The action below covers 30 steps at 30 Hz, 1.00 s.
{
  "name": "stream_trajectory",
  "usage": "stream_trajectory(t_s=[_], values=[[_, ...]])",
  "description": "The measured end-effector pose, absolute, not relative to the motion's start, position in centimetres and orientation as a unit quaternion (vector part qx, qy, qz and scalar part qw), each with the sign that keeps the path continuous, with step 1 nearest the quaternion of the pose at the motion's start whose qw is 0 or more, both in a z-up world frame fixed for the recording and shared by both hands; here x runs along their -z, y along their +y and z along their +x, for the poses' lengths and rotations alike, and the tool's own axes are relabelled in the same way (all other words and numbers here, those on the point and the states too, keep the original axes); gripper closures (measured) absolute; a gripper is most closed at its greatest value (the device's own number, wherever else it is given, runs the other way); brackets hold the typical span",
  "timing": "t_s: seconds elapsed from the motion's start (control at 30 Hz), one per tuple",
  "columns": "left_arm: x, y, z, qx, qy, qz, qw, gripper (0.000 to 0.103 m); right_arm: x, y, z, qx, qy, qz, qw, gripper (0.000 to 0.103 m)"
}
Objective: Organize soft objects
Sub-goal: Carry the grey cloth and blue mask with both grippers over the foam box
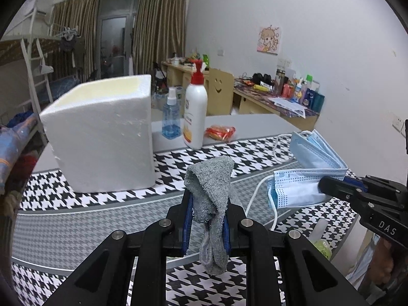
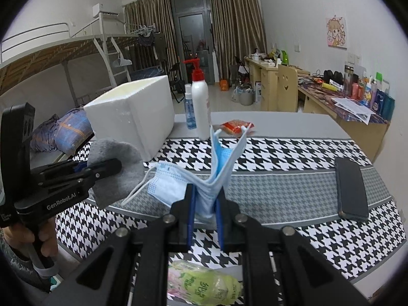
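So the left gripper (image 1: 207,219) is clamped on a grey sock (image 1: 213,204) that hangs lengthwise, top flopped over above the pads and toe dangling clear of the houndstooth cloth (image 1: 76,229). The right gripper (image 2: 205,204) pinches a bunch of blue face masks (image 2: 219,168), fanned upward, ear loops trailing left. Beyond the sock sits the open-topped foam box (image 1: 102,132), with bare cloth between them.
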<state>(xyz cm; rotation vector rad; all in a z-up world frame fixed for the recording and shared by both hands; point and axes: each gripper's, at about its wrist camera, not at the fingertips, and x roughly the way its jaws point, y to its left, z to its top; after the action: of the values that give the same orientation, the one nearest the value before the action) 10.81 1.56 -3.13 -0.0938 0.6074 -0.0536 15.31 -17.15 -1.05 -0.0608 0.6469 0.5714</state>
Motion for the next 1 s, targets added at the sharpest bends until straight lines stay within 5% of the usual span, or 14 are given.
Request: stream_trajectory(t_s=[1.0], values=[[-3.3,4.8,9.2,-0.018,0.217,-0.024,0.976,0.082,-4.6,-13.6,15.8,-0.297,0.251,-0.02,0.921,0.085]])
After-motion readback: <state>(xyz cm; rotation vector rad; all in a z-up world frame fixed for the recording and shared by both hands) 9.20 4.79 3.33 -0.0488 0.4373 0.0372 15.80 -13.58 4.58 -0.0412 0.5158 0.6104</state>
